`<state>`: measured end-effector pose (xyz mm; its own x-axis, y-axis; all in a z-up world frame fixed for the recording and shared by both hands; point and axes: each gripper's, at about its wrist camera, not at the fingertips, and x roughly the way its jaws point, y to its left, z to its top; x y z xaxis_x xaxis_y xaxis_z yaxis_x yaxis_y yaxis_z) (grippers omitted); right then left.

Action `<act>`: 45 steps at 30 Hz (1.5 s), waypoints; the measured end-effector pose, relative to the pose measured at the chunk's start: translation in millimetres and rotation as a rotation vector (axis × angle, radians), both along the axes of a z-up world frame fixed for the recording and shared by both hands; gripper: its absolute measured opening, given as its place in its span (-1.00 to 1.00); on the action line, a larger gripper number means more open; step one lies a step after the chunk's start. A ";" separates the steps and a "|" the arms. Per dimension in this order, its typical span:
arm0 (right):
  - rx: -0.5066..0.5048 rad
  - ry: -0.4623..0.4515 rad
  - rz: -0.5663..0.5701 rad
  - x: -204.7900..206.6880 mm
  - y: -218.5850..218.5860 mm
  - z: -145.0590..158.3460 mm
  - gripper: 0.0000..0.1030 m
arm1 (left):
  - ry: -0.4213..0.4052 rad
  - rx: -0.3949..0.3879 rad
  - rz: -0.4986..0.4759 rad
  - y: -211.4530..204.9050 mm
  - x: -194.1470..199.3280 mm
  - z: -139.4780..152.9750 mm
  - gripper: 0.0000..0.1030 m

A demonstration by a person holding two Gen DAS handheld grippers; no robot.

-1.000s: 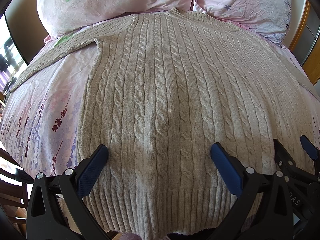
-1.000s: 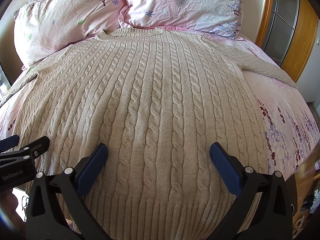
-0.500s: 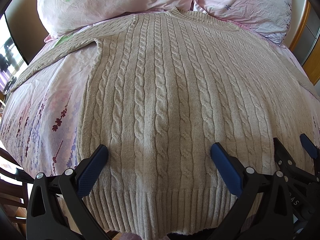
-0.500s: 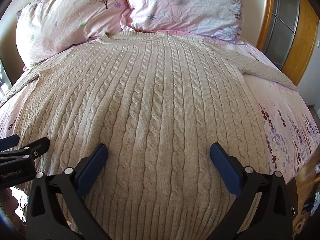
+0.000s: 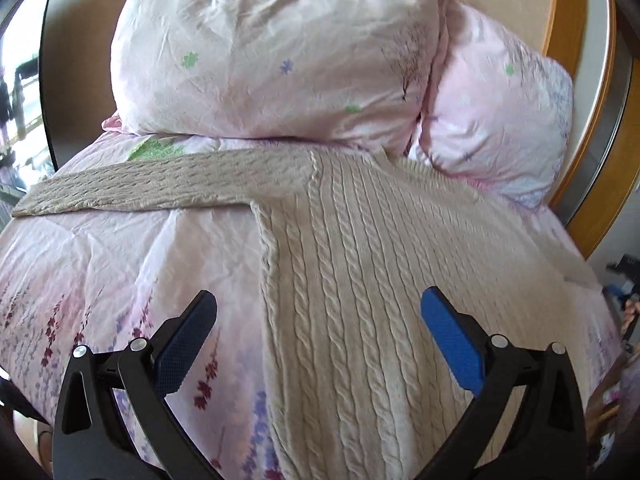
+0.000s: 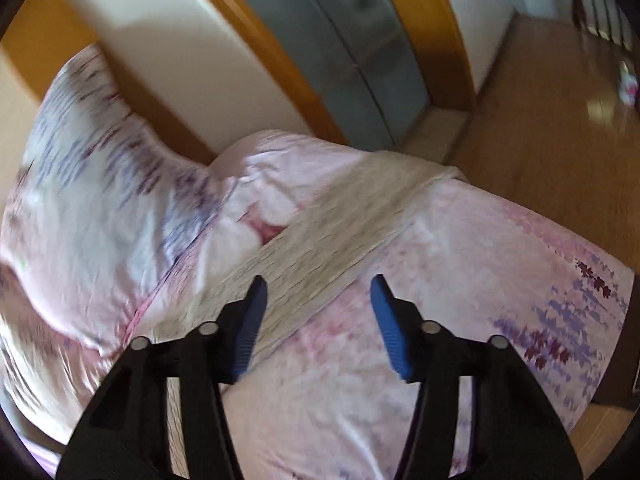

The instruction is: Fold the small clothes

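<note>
**Two open grippers over a spread sweater, sleeves first**

Two tools hang above the bed, neither holding anything. The left hand-held gripper (image 5: 318,334) has its jaws spread wide, straddling the sweater's (image 5: 360,280) left side seam: one pad over bare bedspread (image 5: 120,272), the other over the cable-knit body. That placement suggests it is lining up on the side edge or heading for the sleeve beyond. The right hand-held gripper (image 6: 316,320) is also open, somewhat narrower, aimed along the right sleeve (image 6: 340,216); that view is blurred, so contact cannot be judged.

The sweater lies flat, face up, neckline toward the pillows (image 5: 280,60). Spread like this, each sleeve is free to be lifted across the chest without dragging the body.

Farther out, the left sleeve (image 5: 160,184) runs straight to the bed's left edge, with open bedspread below it. The right sleeve's cuff reaches the bed's far corner, floor (image 6: 560,120) beyond, so a slipped cuff could slide off.
</note>
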<state>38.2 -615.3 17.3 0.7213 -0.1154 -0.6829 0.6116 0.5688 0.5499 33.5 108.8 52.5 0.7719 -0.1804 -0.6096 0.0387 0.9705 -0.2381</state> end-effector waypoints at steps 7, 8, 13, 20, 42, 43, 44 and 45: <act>0.164 0.025 -0.118 17.2 -54.6 -42.4 -0.31 | 0.019 -0.052 0.165 79.2 37.8 3.5 0.97; 0.165 0.024 -0.121 22.4 -59.1 -43.6 -0.44 | 0.025 -0.073 0.182 90.1 40.3 2.3 0.97; 0.039 0.002 -0.122 32.7 -50.6 -20.7 -0.86 | 0.022 -0.119 0.305 140.8 43.9 -2.2 0.97; -0.294 -0.309 0.507 70.8 180.0 94.2 -0.86 | -0.027 -0.175 0.501 192.1 38.1 -6.4 0.97; -0.260 -0.180 0.825 52.0 278.0 42.9 0.52 | 0.051 -0.768 0.745 337.6 59.6 -58.6 0.34; -0.255 -0.182 0.816 49.5 273.5 42.1 0.53 | 0.059 -0.767 0.758 340.0 63.1 -59.0 0.24; -0.250 -0.184 0.810 47.0 269.2 41.4 0.53 | 0.062 -0.776 0.761 341.7 66.5 -60.2 0.10; -0.247 -0.187 0.806 44.4 265.2 40.6 0.53 | 0.066 -0.788 0.758 342.7 70.0 -62.6 -0.09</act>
<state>82.6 -350.1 57.9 0.7453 0.3505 -0.5672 -0.1186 0.9068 0.4045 103.5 451.4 -10.1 0.8171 -0.0294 -0.5757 -0.5398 0.3114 -0.7821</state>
